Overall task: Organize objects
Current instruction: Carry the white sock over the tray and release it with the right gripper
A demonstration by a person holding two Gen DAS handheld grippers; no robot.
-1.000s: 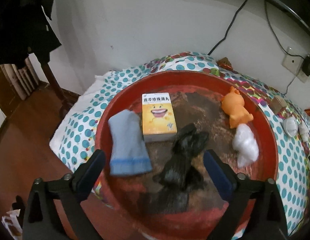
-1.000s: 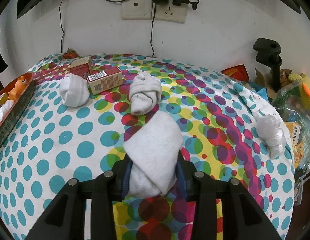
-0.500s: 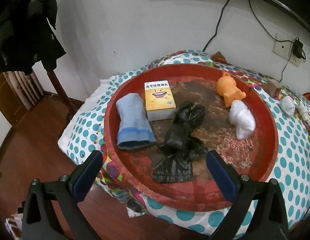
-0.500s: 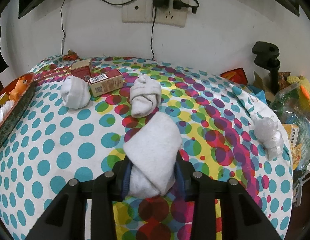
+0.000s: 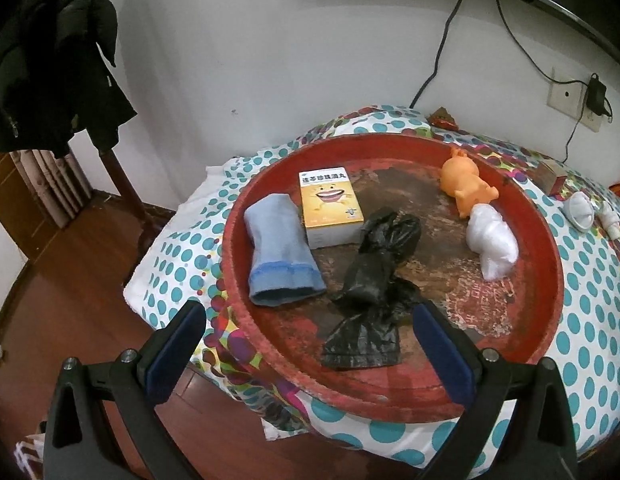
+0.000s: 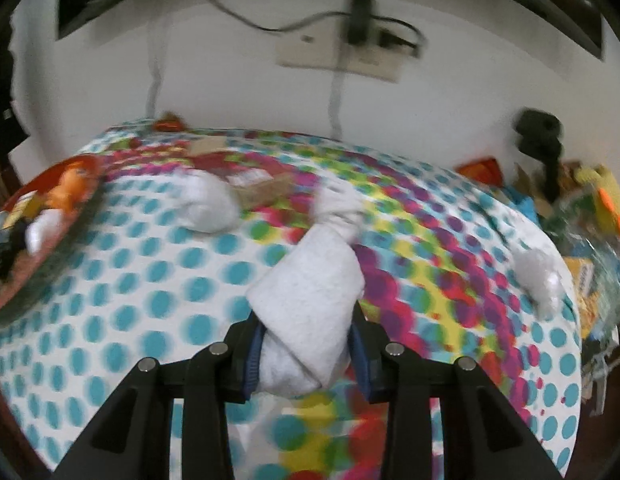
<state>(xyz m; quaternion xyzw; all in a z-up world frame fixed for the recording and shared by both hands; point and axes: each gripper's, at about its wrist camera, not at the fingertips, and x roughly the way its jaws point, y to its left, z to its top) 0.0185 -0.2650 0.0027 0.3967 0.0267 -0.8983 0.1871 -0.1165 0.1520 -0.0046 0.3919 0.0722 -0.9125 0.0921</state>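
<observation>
The right claw (image 6: pixel 306 354) grips a rolled white sock (image 6: pixel 310 304), likely bound for the red tray (image 5: pixel 542 232); the left claw (image 5: pixel 306 348) hangs open.

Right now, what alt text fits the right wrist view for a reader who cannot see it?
The right gripper is shut on a rolled white sock above a polka-dot tablecloth. Behind lie two more white sock rolls, small boxes and, at far left, a red tray holding an orange toy. The picture is motion-blurred.
</observation>
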